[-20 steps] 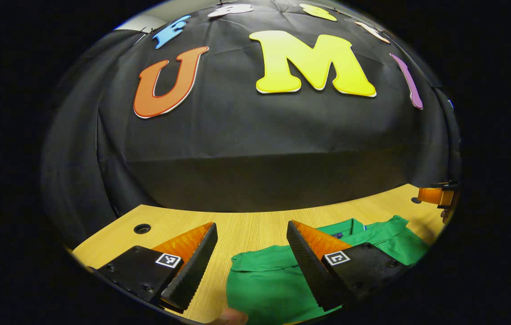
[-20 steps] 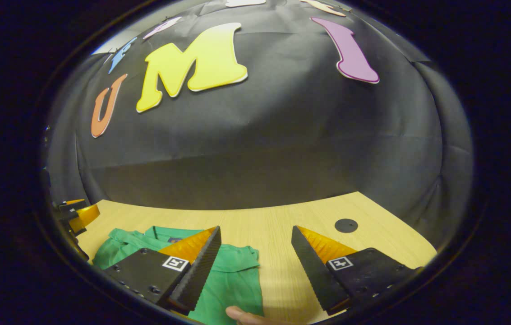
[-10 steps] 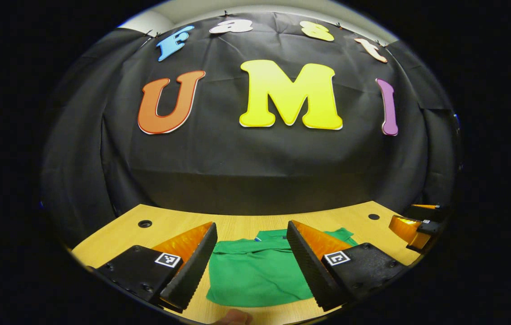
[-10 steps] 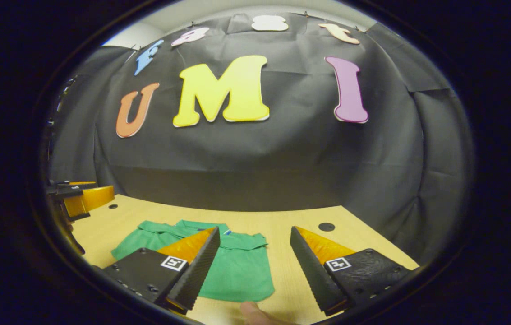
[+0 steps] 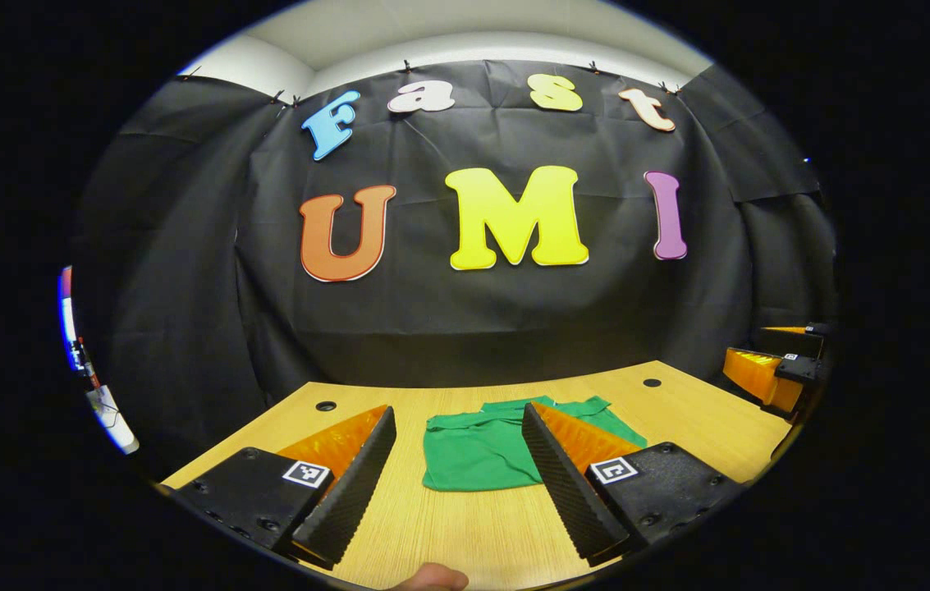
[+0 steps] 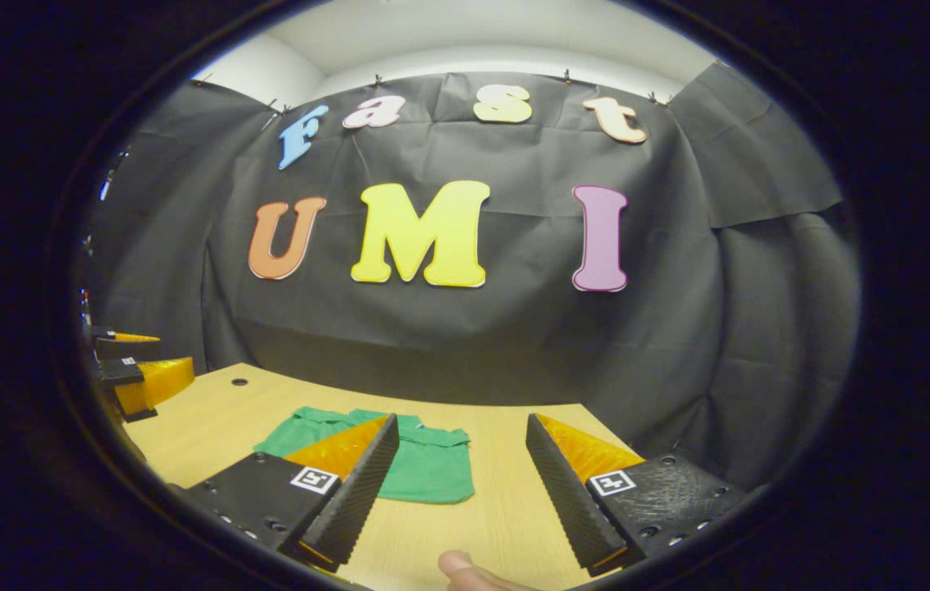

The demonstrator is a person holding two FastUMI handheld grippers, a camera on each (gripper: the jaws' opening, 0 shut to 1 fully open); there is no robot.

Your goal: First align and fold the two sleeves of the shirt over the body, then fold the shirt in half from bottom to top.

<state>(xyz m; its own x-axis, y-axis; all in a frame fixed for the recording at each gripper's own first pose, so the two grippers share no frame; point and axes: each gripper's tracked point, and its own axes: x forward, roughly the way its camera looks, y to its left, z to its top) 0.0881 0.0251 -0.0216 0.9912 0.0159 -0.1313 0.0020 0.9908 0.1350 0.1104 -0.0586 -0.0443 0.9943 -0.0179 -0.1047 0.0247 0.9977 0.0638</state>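
Note:
The green shirt [image 5: 473, 450] lies folded into a compact rectangle on the wooden table [image 5: 678, 419], collar toward the back wall. My left gripper [image 5: 458, 408] is open and empty, held above the table's near side, well short of the shirt. In the right gripper view the folded shirt [image 6: 428, 468] lies left of centre, partly behind one finger. My right gripper [image 6: 463, 417] is also open and holds nothing. Each gripper also appears at the edge of the other's view: the right gripper [image 5: 772, 373] and the left gripper [image 6: 136, 373], both off the cloth.
The table has small round holes [image 5: 326, 405] [image 5: 652, 382] near its back corners. Black cloth walls close off the back and sides. A thumb tip [image 6: 465, 566] pokes in at the bottom edge. Bare wood [image 6: 210, 410] surrounds the shirt.
Both grippers have drawn back and risen away from the shirt, which now looks smaller and farther off. Both stayed open. The shirt has not moved.

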